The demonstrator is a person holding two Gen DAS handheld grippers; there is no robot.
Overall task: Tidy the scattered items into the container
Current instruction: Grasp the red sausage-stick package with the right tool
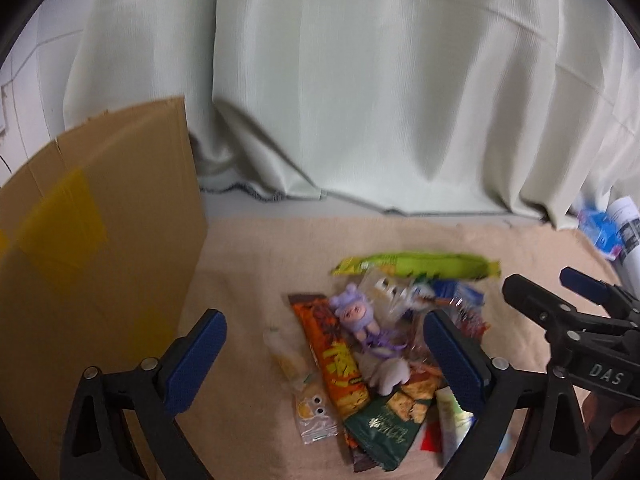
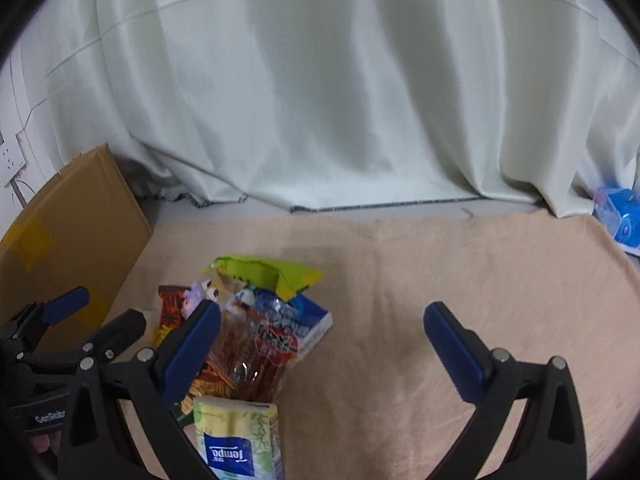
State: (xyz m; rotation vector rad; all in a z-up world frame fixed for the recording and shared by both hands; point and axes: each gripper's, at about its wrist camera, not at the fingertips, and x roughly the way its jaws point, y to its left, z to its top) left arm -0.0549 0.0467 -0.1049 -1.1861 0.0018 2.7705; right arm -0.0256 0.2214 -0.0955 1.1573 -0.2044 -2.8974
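Observation:
A pile of snack packets lies on a beige cloth [image 1: 248, 272]: a green packet [image 1: 416, 266] at the back, an orange bar wrapper [image 1: 332, 356], a purple doll [image 1: 354, 312], a dark green cracker bag [image 1: 384, 428]. A cardboard box [image 1: 92, 248] stands at the left. My left gripper [image 1: 324, 360] is open above the pile, empty. My right gripper [image 2: 322, 348] is open and empty, right of the pile, with a tissue pack [image 2: 236, 440] and a clear bag of sticks [image 2: 248, 360] by its left finger [image 2: 192, 356].
A pale curtain [image 1: 360, 100] hangs behind the cloth. Blue and white packaging [image 2: 620, 220] lies at the far right edge. The right gripper also shows in the left wrist view [image 1: 560, 292]. A wall socket [image 2: 8, 164] is at the far left.

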